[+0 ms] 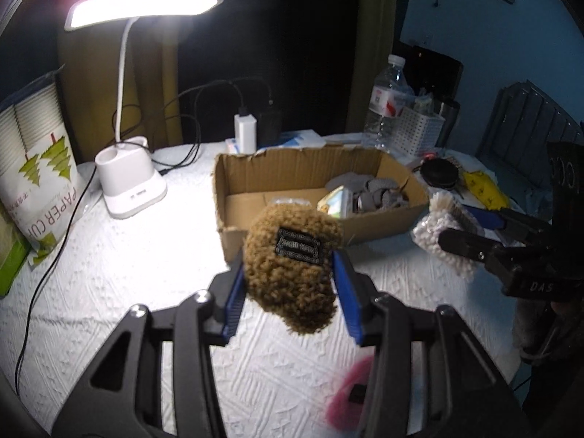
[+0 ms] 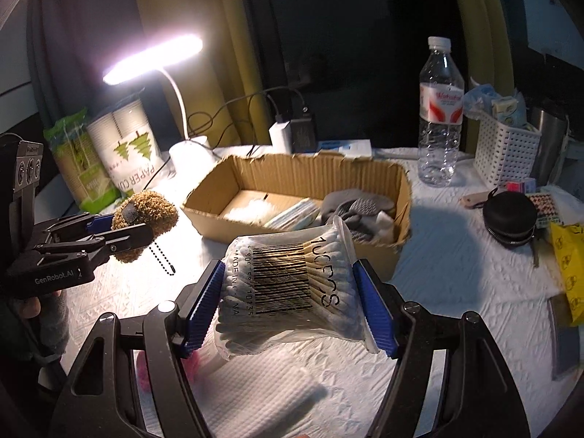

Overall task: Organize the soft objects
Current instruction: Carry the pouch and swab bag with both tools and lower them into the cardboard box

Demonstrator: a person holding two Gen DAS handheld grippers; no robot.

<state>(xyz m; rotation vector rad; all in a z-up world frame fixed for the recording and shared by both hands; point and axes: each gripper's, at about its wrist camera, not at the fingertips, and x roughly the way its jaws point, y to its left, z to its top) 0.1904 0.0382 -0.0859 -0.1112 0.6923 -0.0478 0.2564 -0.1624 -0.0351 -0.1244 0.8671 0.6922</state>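
Socks (image 2: 359, 208) already lie in box (image 2: 292, 168); left gripper (image 1: 290, 273) jaws pinch brown plush (image 1: 292, 255), right gripper (image 2: 292, 292) jaws pinch swab pack (image 2: 288, 284), both not yet inside.

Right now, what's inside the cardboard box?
Inside the cardboard box: grey socks at the right end, flat packets mid-box, something white on the floor at left. The near wall and the held cotton swab bag hide the front corner.
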